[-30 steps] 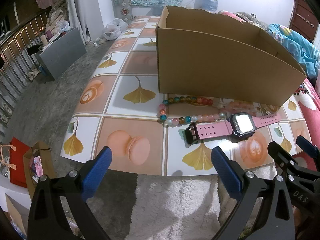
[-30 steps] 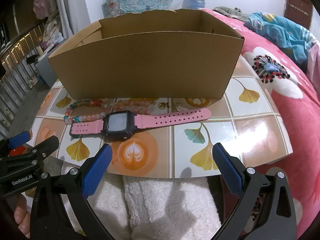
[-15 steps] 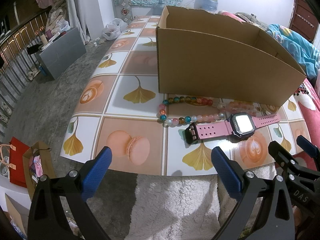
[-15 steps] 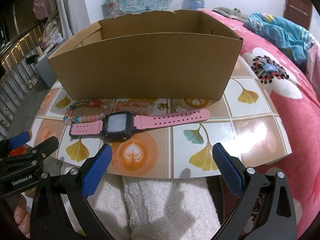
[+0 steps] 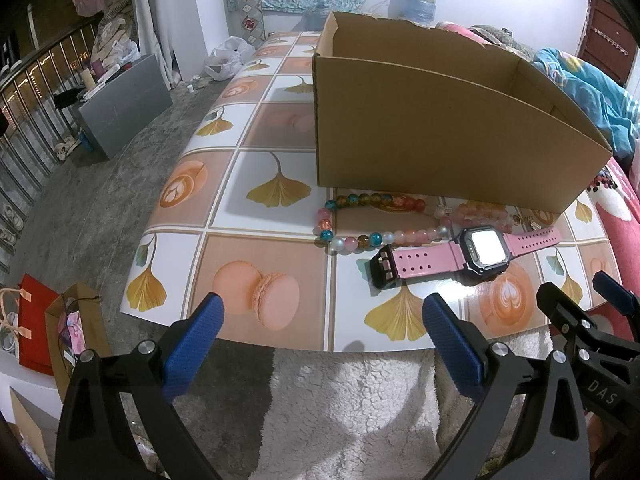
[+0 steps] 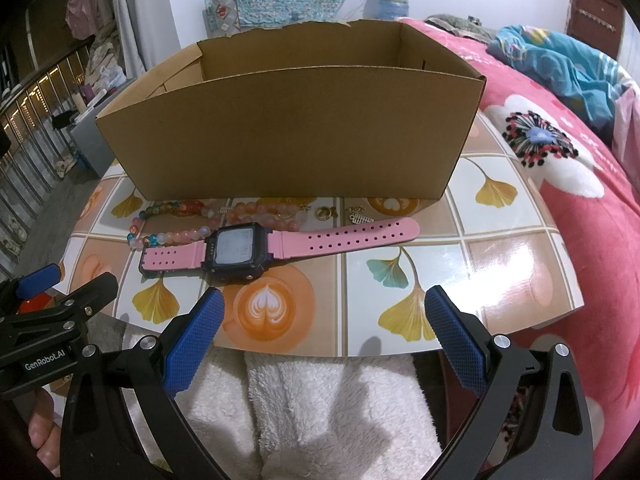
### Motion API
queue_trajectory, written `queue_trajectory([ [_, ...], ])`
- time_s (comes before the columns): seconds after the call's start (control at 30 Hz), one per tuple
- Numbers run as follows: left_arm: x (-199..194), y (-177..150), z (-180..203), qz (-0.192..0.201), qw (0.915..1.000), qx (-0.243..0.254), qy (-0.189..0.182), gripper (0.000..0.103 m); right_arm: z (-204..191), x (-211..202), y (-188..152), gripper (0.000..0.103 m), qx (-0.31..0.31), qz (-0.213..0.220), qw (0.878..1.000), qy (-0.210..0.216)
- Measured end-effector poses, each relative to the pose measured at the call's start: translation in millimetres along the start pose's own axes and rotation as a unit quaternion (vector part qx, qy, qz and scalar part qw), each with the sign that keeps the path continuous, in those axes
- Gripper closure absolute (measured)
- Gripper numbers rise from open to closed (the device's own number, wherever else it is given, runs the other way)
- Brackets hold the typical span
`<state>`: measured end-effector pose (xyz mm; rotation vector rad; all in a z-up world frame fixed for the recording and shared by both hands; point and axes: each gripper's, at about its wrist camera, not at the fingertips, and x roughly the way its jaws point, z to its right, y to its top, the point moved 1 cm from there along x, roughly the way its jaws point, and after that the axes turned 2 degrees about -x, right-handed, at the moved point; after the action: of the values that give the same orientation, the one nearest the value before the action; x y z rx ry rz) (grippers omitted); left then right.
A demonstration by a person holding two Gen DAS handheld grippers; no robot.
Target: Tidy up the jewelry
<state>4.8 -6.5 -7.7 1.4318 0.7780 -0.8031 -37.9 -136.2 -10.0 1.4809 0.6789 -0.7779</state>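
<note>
Cardboard box [image 6: 288,132]: open-topped, standing on the patterned table [image 6: 500,248]; its floor is hidden behind the near wall in both views, so any contents cannot be told.
Pink watch [image 6: 240,250]: lies flat just in front of the box, face up, long strap end stretched toward the right side; its screen glares white in the left wrist view [image 5: 484,246], so no digits can be read.
Bead bracelet, mixed colours [image 5: 360,220]: loop of blue, amber, red and pale beads between box and watch; its near strand touches or nearly touches the watch strap, which one cannot be told.
Pink bead bracelet [image 6: 272,212]: partly hidden behind the watch body, close against the box wall.
Small gold charms [image 6: 344,213]: tiny pieces beside the long strap, too small to name further.
Left gripper [image 5: 320,336]: blue pads spread wide, nothing between them, hovering at the near table edge over white fluffy fabric [image 5: 352,408].
Right gripper [image 6: 324,324]: jaws likewise wide apart and empty, at the near table edge in front of the watch.
Person's hand [image 6: 38,428]: only fingers show, cut off at the frame's lower left corner.
Pink floral blanket [image 6: 580,184]: fills the right side, its far end lost to the fisheye rim.
</note>
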Motion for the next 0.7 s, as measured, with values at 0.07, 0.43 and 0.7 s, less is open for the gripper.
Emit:
queue_trajectory([
  [0.07,0.2,0.1,0.3,0.000,1.0000,0.000,0.000,0.006,0.2,-0.6,-0.1,0.008,0.000,0.001,1.000,0.000],
  [0.43,0.0,0.1,0.2,0.000,1.0000,0.000,-0.001,0.006,-0.2,-0.3,0.5,0.008,0.000,0.000,1.000,0.000],
  [0.7,-0.2,0.1,0.5,0.000,1.0000,0.000,-0.001,0.006,0.0,-1.6,1.7,0.008,0.001,0.001,1.000,0.001],
])
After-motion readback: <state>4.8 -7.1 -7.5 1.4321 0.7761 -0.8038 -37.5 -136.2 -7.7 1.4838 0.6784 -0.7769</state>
